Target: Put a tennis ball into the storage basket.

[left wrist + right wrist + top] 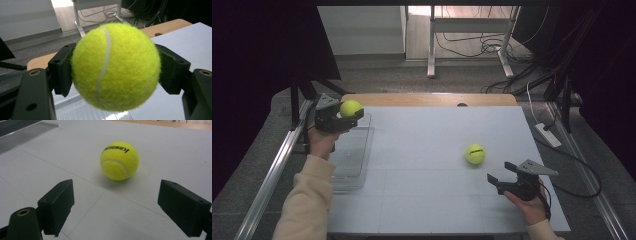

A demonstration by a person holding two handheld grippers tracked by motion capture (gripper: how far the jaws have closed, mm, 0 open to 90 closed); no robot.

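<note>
Two balls are in play: the left gripper (346,116) clamps one tennis ball (350,107) above the clear tray (362,172); lower it before releasing. Ahead of the wide-open, empty right gripper (501,172) lies the second ball (475,153).

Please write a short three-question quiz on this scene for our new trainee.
1. True or false: the left tongs are shut on a ball.
2. Where is the other ball? A) in the tray B) on the table, apart from the right tongs C) on the floor
3. How do the right tongs' jaws stand?

Key
1. True: both pads press its sides, and it hangs over the tray.
2. B: it lies on the sheet ahead of the right tongs, untouched.
3. Wide open, with nothing between them.
</note>
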